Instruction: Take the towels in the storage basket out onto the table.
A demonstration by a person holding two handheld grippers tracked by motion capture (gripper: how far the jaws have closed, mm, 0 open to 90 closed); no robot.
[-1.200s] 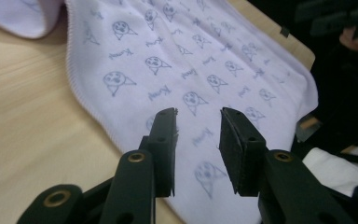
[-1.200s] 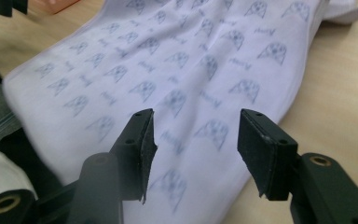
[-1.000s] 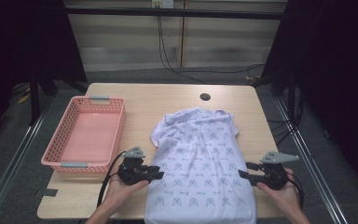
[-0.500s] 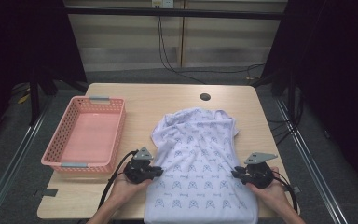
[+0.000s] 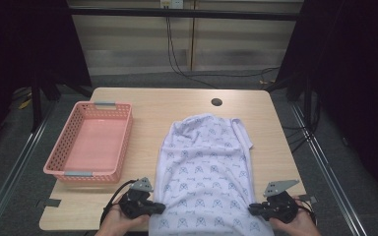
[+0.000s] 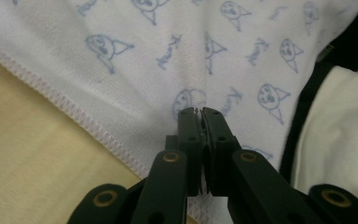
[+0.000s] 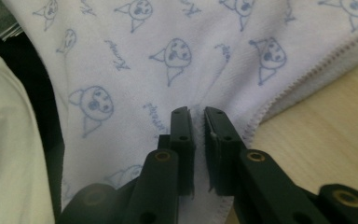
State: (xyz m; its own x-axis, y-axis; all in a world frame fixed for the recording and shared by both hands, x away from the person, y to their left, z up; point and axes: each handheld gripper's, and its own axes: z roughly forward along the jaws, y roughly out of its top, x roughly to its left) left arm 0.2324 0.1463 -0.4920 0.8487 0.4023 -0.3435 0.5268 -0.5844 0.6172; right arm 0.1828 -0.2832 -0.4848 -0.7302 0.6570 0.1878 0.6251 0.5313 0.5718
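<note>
Bare table [image 5: 142, 105] lies open along the far edge and in the strip between the basket [image 5: 91, 142] and the shirt [image 5: 204, 167]. The basket blocks the left side. Right of the shirt a narrow bare strip runs to the table's edge.

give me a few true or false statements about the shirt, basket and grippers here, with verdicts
1. The pink basket holds a folded towel. False: nothing lies in it.
2. The left gripper is shut on the printed shirt near its hem. True.
3. The right gripper hovers open above bare table. False: its jaws pinch a fold of the shirt by its stitched edge.
4. The shirt lies on the wooden table, to the right of the basket in the high view. True.
5. The shirt is plain white. False: it carries a small blue print all over.
</note>
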